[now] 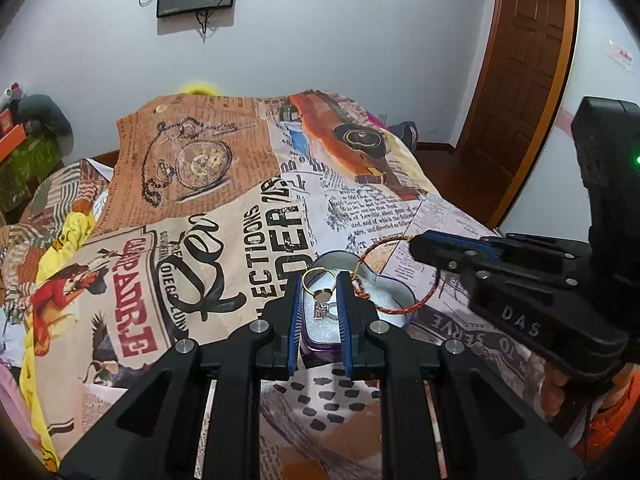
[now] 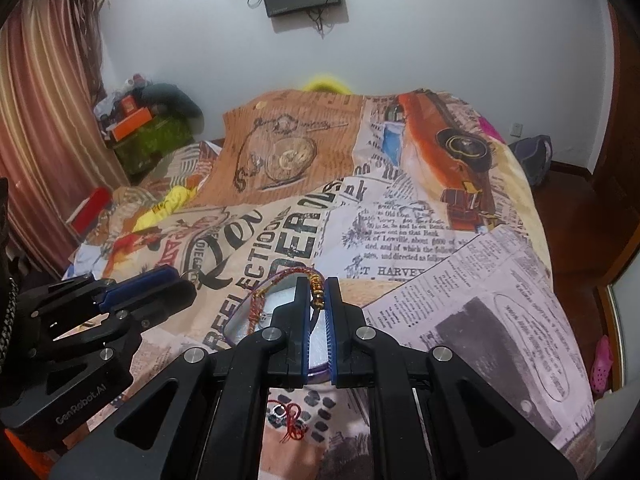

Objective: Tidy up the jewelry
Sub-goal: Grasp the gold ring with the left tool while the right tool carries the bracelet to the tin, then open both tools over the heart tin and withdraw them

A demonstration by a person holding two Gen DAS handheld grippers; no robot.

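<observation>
The jewelry sat in and over a heart-shaped tin [image 1: 394, 280] on the printed bedspread [image 1: 224, 208], at about 6 o'clock in both wrist views. Inside the tin lay a gold ring [image 1: 318, 280] and a silver ring with a stone [image 1: 322, 312], seen between the blue pads of the left gripper [image 1: 319, 280]. Those pads stood a little apart with the gold ring framed between them; I could not tell whether they touched it or merely hovered above.

The right gripper [image 2: 318, 294] was clamped on a red-and-gold thread bangle [image 1: 394, 276], pinching it at its gold beads [image 2: 318, 292]. In the left view the bangle hung from 2 o'clock, its loop draped across the tin's rim, partly inside and partly outside.

By my judgement the step in hand was lowering the bangle into the tin. To do it well, the right hand should bring the loop toward the tin's middle so that all of it clears the rim, lay it flat, and only then release, since a thin hoop let go on the edge would likely tip out onto the cloth. The left gripper should keep out of its way. Another red-threaded piece [image 2: 290, 420] lay on the bedspread at 6 o'clock in the right view, outside the tin.
</observation>
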